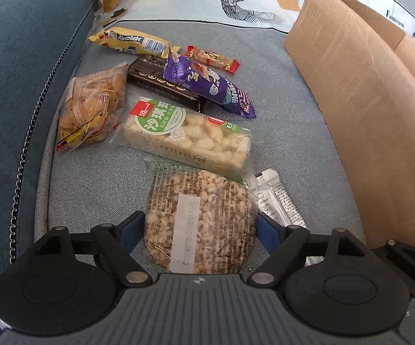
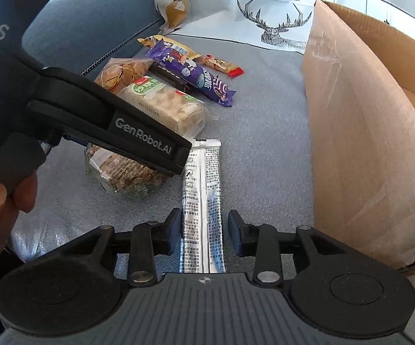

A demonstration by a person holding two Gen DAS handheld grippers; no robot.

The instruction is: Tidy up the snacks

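The left gripper [image 1: 200, 231] stands wide open around the round puffed-grain cake [image 1: 200, 221], pads beside its edges, perhaps touching. It should close gently, because the cake is brittle. The right gripper [image 2: 204, 231] is narrow around the silver sachet [image 2: 203, 201]; a gap shows on one side, so no firm grip. The cardboard box [image 2: 365, 143] waits to its right.
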